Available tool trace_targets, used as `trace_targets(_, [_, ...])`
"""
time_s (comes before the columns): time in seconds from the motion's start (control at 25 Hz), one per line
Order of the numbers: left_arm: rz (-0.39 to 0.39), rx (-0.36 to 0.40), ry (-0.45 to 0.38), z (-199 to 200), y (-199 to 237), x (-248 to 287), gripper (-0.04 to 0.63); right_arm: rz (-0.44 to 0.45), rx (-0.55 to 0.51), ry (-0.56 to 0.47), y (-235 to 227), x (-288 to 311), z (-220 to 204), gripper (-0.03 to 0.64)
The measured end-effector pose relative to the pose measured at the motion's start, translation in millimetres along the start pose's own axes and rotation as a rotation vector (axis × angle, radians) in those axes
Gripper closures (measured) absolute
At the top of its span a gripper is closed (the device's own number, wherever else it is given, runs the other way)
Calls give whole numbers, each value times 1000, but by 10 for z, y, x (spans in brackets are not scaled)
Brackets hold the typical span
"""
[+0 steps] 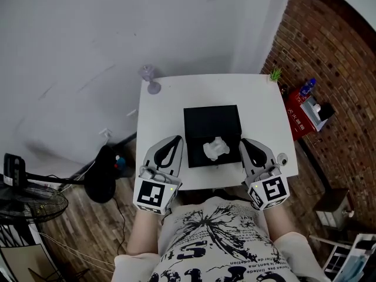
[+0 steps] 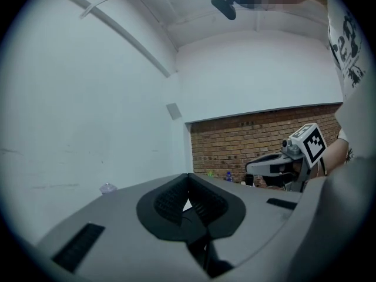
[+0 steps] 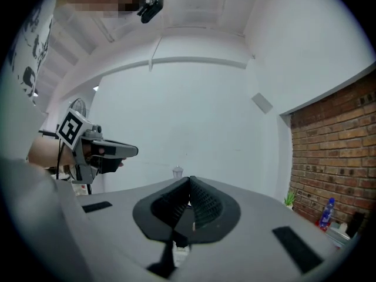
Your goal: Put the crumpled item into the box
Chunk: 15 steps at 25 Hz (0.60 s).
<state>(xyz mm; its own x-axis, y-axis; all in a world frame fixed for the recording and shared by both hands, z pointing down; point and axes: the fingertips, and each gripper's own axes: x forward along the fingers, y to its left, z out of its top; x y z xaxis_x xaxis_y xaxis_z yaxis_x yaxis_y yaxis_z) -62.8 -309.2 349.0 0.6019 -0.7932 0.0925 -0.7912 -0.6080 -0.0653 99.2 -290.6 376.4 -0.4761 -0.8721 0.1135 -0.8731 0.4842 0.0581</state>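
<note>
A black open box (image 1: pixel 211 122) sits in the middle of the white table (image 1: pixel 170 104). A crumpled white paper (image 1: pixel 215 148) lies inside it, toward its near right part. My left gripper (image 1: pixel 175 139) rests at the table's near edge, just left of the box, shut with nothing between its pads. My right gripper (image 1: pixel 244 141) rests just right of the box, also shut and empty. In the left gripper view the left gripper (image 2: pixel 188 176) has its pads together at the tips, with the right gripper (image 2: pixel 275 165) across from it. In the right gripper view the right gripper (image 3: pixel 189 181) looks the same, and the left gripper (image 3: pixel 101 150) shows at its left.
A clear glass (image 1: pixel 150 77) stands at the table's far left corner and a small green plant (image 1: pixel 275 74) at the far right corner. A small round object (image 1: pixel 282 157) lies near the right edge. A fan (image 1: pixel 26 201) and a black bag (image 1: pixel 106 172) are on the floor at left.
</note>
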Motion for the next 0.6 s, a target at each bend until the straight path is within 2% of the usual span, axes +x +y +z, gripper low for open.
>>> trace_targets(0.08, [1,2,12,-25,1,22,583,-1,-11,7,-8,21,-13,603])
trace_targets(0.2, [8,-15,-13,-16,1,72,583,4,-30,12,-21,59,-30,603])
trace_targets(0.36, [5,-15,38,-102,-6,107,583,-7,-46,27,-67,102,-47,603])
trace_targets(0.6, [15,1,66,-174,-64,208,581,4,4,32,-166,125,-93,603])
